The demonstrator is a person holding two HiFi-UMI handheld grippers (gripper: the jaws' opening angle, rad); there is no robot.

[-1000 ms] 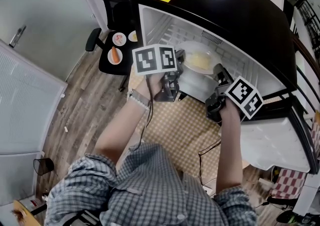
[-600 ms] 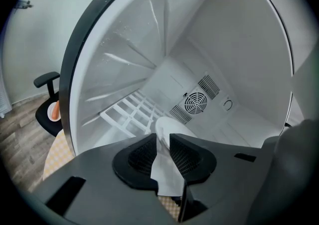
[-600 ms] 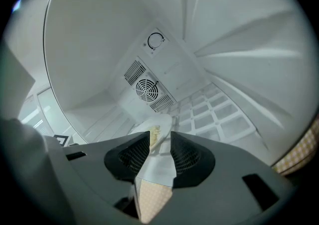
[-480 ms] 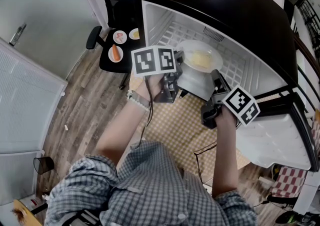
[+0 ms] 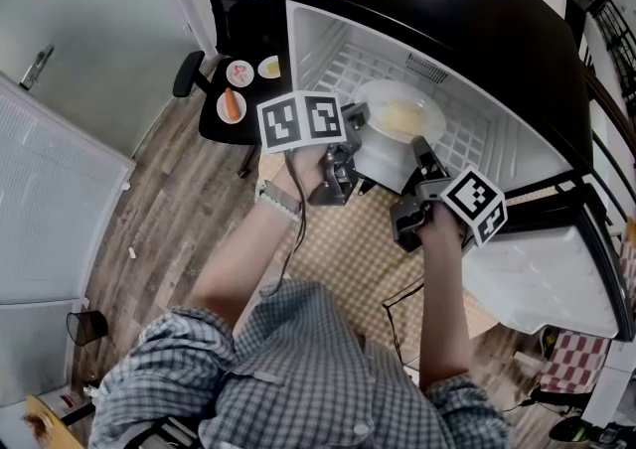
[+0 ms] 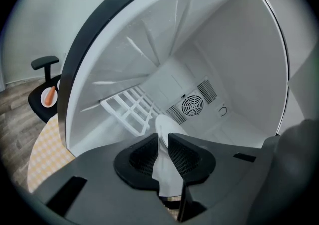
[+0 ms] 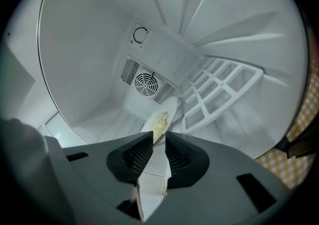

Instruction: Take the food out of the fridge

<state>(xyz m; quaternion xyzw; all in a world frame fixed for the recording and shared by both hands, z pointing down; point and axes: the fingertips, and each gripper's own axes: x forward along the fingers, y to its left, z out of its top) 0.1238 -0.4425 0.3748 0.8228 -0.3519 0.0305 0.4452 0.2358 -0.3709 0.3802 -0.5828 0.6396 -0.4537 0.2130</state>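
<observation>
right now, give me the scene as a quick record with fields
fridge: open, white inside, wire shelf at the back
plate: white, at the front of the fridge, not yet out
food: pale yellow, on the plate
left gripper: jaws have just been closing, now gripping the plate's rim
right gripper: shut on the plate's opposite rim
chair: black, beside the fridge, small dishes on its seat

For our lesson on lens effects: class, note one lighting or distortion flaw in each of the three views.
Head view: glare streaks the black top of the fridge, and its edges bow. Left gripper view: dark round border, fridge walls curve. Right gripper view: same dark border; white interior evenly lit.
</observation>
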